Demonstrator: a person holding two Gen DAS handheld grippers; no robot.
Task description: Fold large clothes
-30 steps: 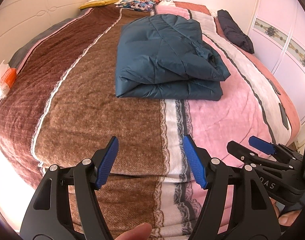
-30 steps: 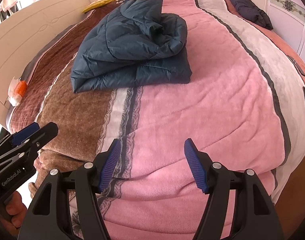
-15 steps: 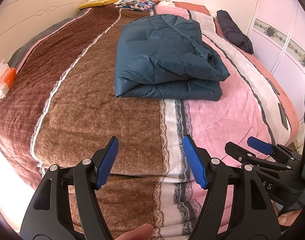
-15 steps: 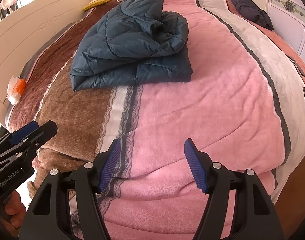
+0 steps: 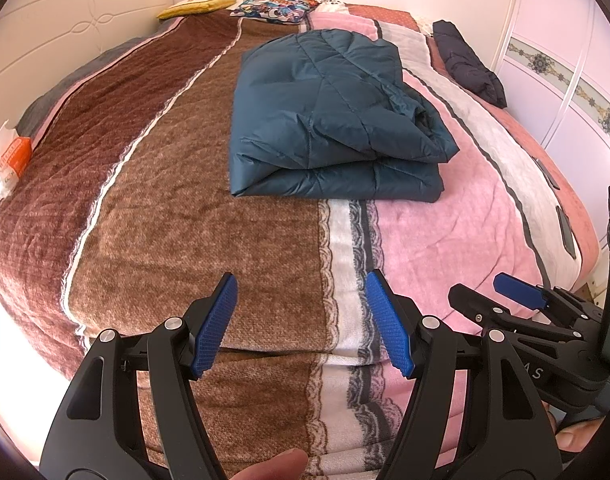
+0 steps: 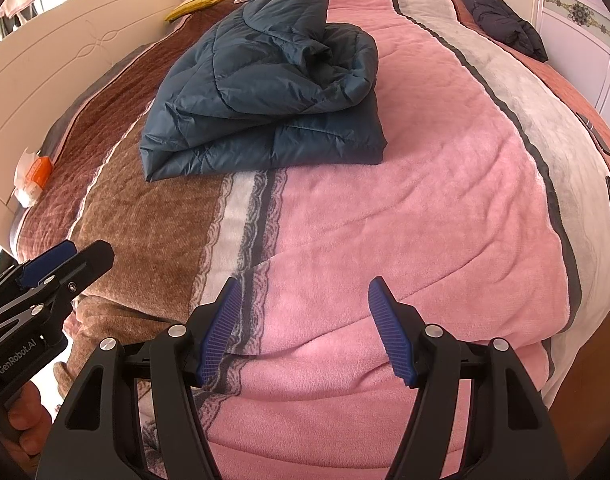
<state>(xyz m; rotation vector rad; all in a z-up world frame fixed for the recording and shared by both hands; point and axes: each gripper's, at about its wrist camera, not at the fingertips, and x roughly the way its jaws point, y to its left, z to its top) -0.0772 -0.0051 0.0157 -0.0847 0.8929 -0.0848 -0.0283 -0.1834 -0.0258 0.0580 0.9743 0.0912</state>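
We hold the left gripper point(image 5: 301, 322) and right gripper point(image 6: 305, 330) level, side by side, well short of the folded jacket point(image 5: 329, 120). Both sets of fingers gape, empty, above the blanket point(image 5: 209, 240).

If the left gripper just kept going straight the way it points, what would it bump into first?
Most likely the blanket covering the bed. The left gripper is open, pointing over the brown and white stripes, well short of the folded blue jacket. Depth is hard to judge; a flatter path might reach the jacket.
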